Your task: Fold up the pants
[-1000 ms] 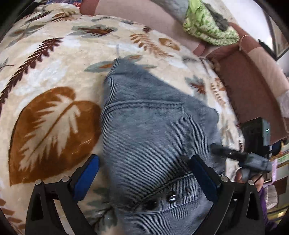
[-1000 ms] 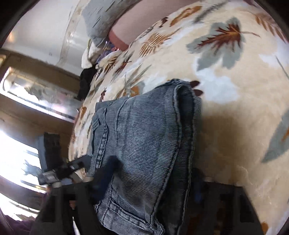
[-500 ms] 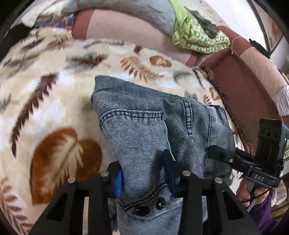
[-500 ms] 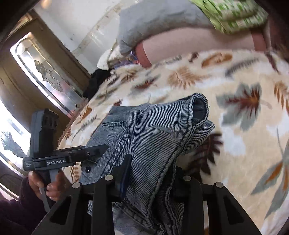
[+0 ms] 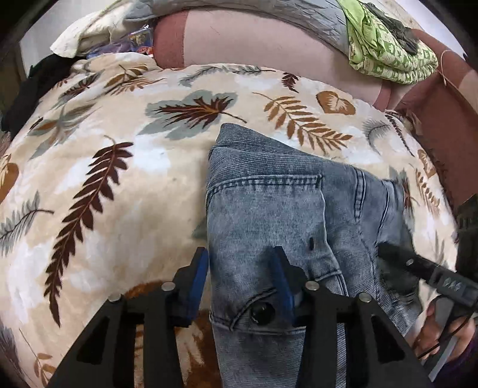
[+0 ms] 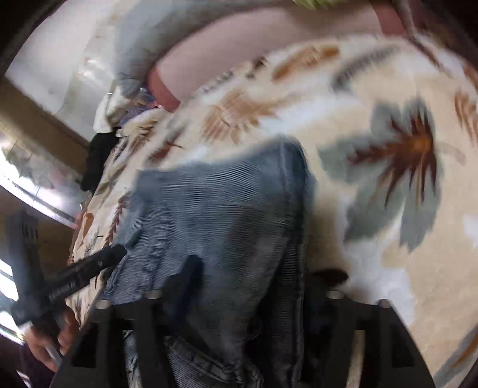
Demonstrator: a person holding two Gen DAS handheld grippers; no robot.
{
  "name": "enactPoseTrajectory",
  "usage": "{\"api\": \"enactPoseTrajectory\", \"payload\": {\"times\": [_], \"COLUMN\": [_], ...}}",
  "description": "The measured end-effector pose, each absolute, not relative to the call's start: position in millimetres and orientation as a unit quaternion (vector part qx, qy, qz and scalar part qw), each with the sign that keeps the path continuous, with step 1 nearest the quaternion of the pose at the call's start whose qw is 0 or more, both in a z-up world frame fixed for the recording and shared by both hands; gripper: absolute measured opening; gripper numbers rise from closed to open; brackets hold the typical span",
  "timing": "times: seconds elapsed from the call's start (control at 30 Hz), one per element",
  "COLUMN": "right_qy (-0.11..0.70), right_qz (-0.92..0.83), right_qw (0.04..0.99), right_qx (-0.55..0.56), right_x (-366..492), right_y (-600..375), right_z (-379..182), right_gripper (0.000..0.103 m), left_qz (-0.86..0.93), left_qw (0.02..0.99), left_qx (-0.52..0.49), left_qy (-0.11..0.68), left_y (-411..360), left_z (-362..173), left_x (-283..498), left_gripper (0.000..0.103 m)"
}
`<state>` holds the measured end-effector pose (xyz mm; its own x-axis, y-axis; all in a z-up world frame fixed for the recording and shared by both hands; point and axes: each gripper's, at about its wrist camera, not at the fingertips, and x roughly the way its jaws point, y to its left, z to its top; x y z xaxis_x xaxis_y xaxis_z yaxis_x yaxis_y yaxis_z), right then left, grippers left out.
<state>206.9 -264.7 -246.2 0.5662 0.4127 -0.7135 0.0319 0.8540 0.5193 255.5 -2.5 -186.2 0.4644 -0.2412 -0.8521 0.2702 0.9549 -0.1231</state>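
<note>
Folded blue-grey denim pants (image 5: 269, 209) lie on a cream leaf-print blanket (image 5: 119, 179), waistband and dark button nearest me. My left gripper (image 5: 240, 273) straddles the waistband's left edge. Its jaws are opening: one blue pad stands just off the denim edge, the other rests on top of the cloth. In the blurred right wrist view the pants (image 6: 224, 209) run between the fingers of my right gripper (image 6: 260, 274). Those jaws are opening too, with the right finger clear of the fold. Each gripper shows in the other's view, the right gripper (image 5: 418, 268) and the left gripper (image 6: 83, 268), each in a hand.
A pink and red sofa back (image 5: 254, 41) borders the blanket (image 6: 373, 104) at the far side, with a grey cushion (image 5: 254, 12) and a green patterned cloth (image 5: 385, 50) on it. Dark clothes (image 5: 35, 86) are piled at the far left. A brown armrest (image 5: 433, 104) rises on the right.
Both grippers narrowed onto bunched denim half a second ago and have since widened. The pants now lie flatter, and both views have tilted up toward the sofa back.
</note>
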Motion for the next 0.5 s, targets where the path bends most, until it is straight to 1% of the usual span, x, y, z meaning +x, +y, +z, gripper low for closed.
{"api": "enactPoseTrajectory", "payload": {"times": [0.07, 0.17, 0.2, 0.23, 0.27, 0.33, 0.37, 0.5], "right_qy": [0.453, 0.423, 0.411, 0.397, 0.385, 0.355, 0.340, 0.297], "right_qz": [0.101, 0.089, 0.090, 0.090, 0.090, 0.090, 0.086, 0.068], "right_qw": [0.857, 0.878, 0.885, 0.893, 0.899, 0.914, 0.923, 0.947], "right_qx": [0.226, 0.204, 0.200, 0.194, 0.189, 0.174, 0.158, 0.101], "right_x": [199.0, 176.5, 167.8, 155.1, 145.0, 120.8, 105.0, 67.3], "right_y": [-262.6, -259.2, -258.7, -255.8, -252.8, -247.2, -241.6, -211.6], "right_z": [-238.1, -211.8, -202.8, -188.8, -179.0, -154.8, -142.2, -104.0], "right_gripper": [0.069, 0.069, 0.069, 0.069, 0.069, 0.070, 0.072, 0.073], "left_qz": [-0.138, -0.118, -0.113, -0.107, -0.100, -0.092, -0.085, -0.057], "left_qw": [0.865, 0.882, 0.888, 0.892, 0.899, 0.914, 0.922, 0.939], "left_qx": [0.027, 0.036, 0.042, 0.048, 0.055, 0.068, 0.081, 0.111], "left_qy": [0.482, 0.455, 0.445, 0.436, 0.424, 0.390, 0.370, 0.322], "left_y": [-0.3, 3.4, 3.2, 2.1, 2.0, 0.9, -0.3, -1.6], "left_z": [-180.0, -158.6, -150.1, -141.6, -133.8, -114.5, -102.7, -70.3], "left_x": [244.5, 221.3, 212.5, 203.6, 193.6, 174.8, 159.4, 117.6], "left_gripper": [0.059, 0.062, 0.065, 0.071, 0.076, 0.079, 0.082, 0.084]}}
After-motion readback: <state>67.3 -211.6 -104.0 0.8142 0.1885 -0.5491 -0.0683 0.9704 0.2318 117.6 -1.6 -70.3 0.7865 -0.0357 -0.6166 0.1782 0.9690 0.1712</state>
